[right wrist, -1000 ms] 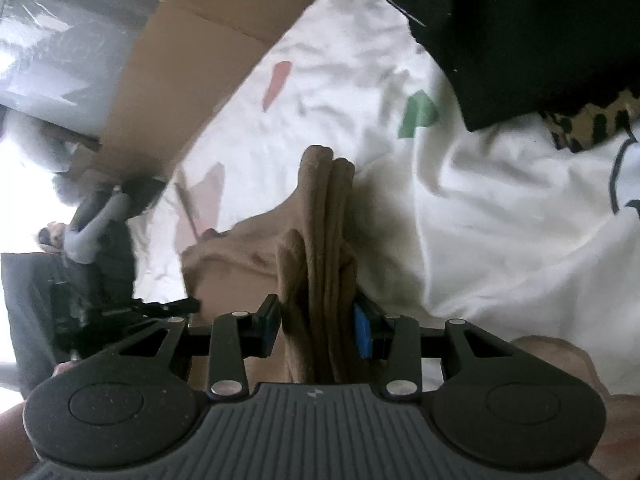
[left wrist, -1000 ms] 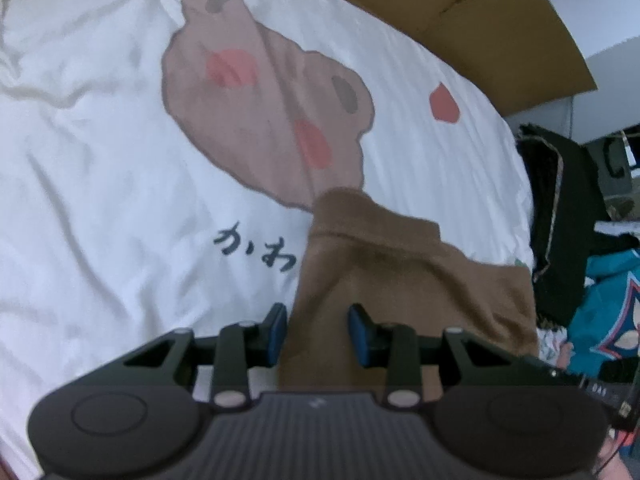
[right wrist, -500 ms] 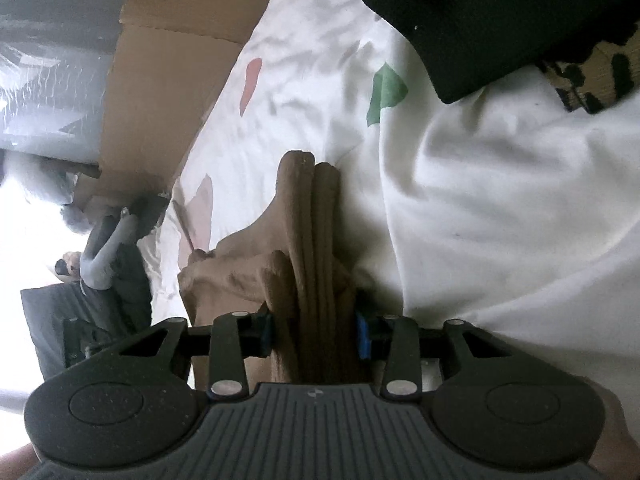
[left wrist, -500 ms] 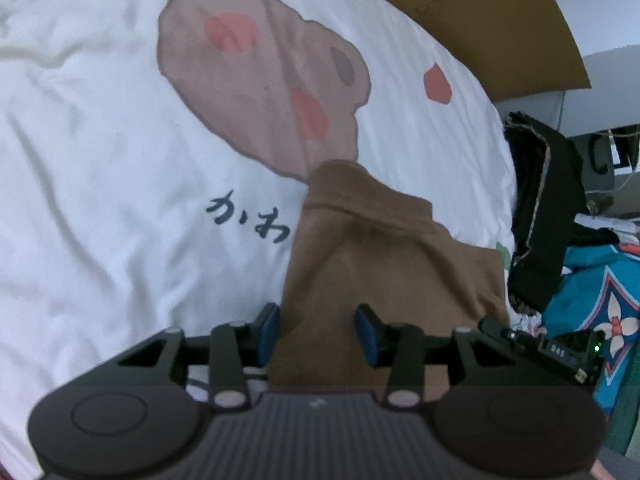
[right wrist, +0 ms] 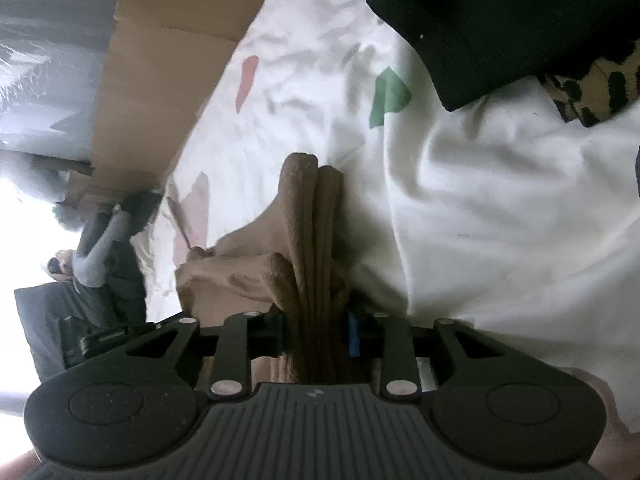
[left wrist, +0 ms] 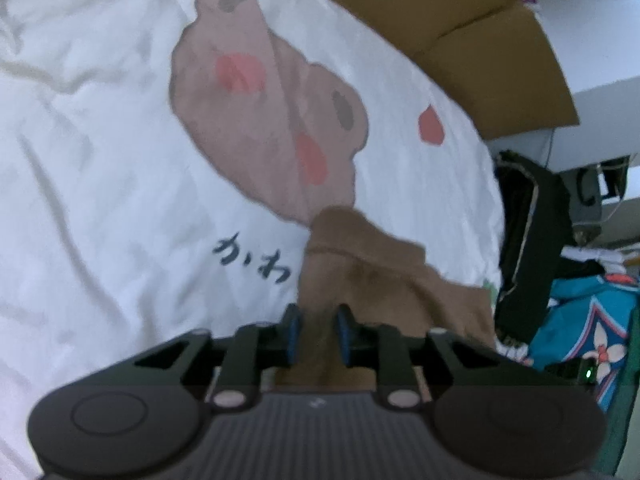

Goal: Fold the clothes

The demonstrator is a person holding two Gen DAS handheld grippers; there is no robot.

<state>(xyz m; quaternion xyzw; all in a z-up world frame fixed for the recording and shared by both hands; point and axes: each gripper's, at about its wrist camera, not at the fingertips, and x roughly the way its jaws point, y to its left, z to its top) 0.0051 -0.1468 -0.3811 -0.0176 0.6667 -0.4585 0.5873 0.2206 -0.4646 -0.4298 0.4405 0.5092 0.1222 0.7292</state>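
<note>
On the white bedsheet [left wrist: 100, 184] with its cartoon bear print [left wrist: 272, 120], a brown garment [left wrist: 384, 280] lies partly gathered, and both grippers have hold of it. From the left wrist view, the left gripper [left wrist: 317, 332] has its blue-padded fingers [left wrist: 291, 336] drawn in on a ridge of the brown cloth, and its jaws are closing, with the fabric pinched between them. From the right wrist view, the right gripper [right wrist: 316, 332] is clamped on several stacked layers of the same brown garment [right wrist: 312, 240], which stand up in folds between the fingers; its jaws too are closing, the cloth bunched tight between the pads [right wrist: 353, 332]. The step in hand looks like the middle of a fold: each gripper seems to hold one end or corner of the garment, ready to carry an edge across. How many folds are already made I cannot tell, though the layered bundle in the right gripper suggests at least one. The next move probably calls for lifting both ends together, keeping the cloth taut between them, and laying the doubled edge flat on a bare stretch of sheet, clear of the black clothing [right wrist: 500, 20] and the cardboard [left wrist: 480, 40] at the far side.
</note>
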